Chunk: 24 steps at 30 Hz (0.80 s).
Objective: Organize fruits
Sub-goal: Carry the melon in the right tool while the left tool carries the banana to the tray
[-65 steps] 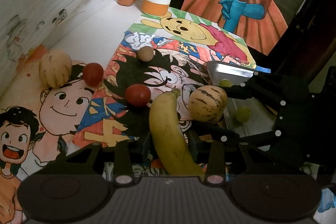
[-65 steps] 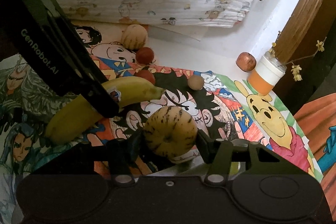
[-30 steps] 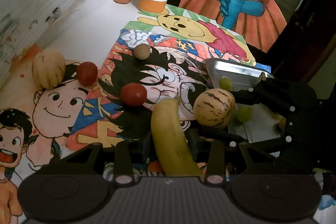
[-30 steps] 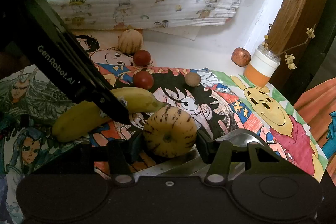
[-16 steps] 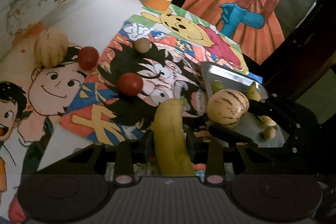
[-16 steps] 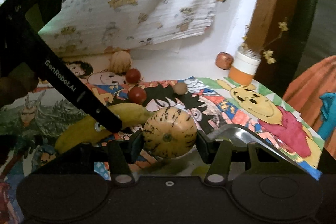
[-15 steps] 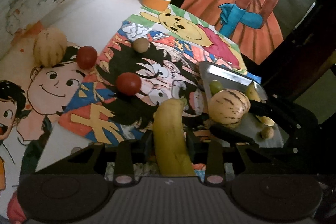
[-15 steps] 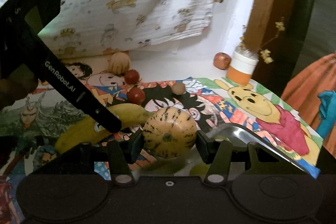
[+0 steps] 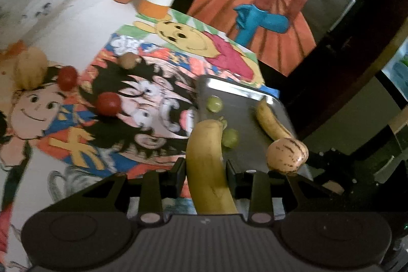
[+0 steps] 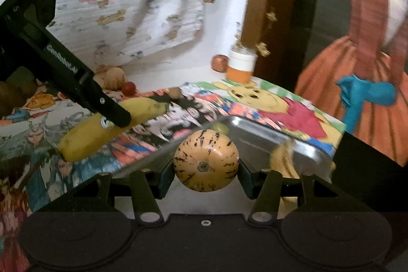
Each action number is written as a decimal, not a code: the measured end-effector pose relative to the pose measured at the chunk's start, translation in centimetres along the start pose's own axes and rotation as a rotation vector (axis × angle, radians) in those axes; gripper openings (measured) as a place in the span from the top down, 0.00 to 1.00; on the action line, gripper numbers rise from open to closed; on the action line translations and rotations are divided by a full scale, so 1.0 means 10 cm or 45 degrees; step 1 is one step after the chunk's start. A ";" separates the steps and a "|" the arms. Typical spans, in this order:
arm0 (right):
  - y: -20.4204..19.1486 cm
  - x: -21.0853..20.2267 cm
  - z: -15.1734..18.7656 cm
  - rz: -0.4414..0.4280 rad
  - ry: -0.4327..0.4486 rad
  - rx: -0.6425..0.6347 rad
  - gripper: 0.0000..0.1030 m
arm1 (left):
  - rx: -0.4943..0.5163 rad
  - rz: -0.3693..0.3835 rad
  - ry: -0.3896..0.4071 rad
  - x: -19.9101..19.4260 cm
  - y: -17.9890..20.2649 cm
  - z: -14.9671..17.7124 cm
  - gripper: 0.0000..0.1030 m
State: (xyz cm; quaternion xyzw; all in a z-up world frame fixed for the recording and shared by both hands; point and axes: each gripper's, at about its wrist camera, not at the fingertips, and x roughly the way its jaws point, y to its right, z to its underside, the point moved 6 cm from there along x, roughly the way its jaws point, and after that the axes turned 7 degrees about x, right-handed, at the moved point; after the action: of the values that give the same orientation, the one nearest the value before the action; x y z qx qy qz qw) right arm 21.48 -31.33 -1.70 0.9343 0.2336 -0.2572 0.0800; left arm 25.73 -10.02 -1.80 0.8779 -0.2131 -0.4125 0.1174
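My left tongs [image 9: 205, 167] grip a banana [image 9: 207, 165], its long axis pointing ahead over the metal tray's [image 9: 244, 144] near edge. My right tongs [image 10: 206, 170] clamp a striped melon [image 10: 206, 159], seemingly above the tray's near end, though blur obscures this.

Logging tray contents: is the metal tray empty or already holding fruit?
Holding fruit: the metal tray has a banana and two green grapes in it.

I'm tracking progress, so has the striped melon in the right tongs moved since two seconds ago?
Yes. The melon was beside the tray's near-left edge, over the mat; now it hangs over the tray, near the banana lying there.
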 end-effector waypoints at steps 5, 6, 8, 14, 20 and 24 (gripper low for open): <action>0.10 -0.14 0.15 0.060 -0.005 0.052 0.46 | 0.025 0.045 -0.043 0.12 0.22 0.04 0.64; 0.11 -0.15 0.19 0.067 -0.006 0.063 0.46 | 0.029 0.048 -0.049 0.14 0.25 0.05 0.64; 0.13 -0.16 0.24 0.075 -0.009 0.091 0.46 | 0.042 0.058 -0.065 0.21 0.32 0.07 0.64; 0.16 -0.16 0.35 0.107 -0.008 0.149 0.46 | 0.102 0.051 -0.088 0.39 0.46 0.09 0.64; 0.18 -0.17 0.38 0.146 -0.005 0.155 0.46 | 0.166 0.018 -0.092 0.48 0.53 0.10 0.64; 0.18 -0.15 0.40 0.155 -0.009 0.163 0.46 | 0.175 0.003 -0.100 0.52 0.54 0.11 0.64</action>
State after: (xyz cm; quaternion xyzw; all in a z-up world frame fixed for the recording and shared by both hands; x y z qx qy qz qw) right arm 19.45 -34.57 -4.32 0.9490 0.1593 -0.2696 0.0362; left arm 26.35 -17.21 -3.91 0.8667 -0.2464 -0.4309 0.0490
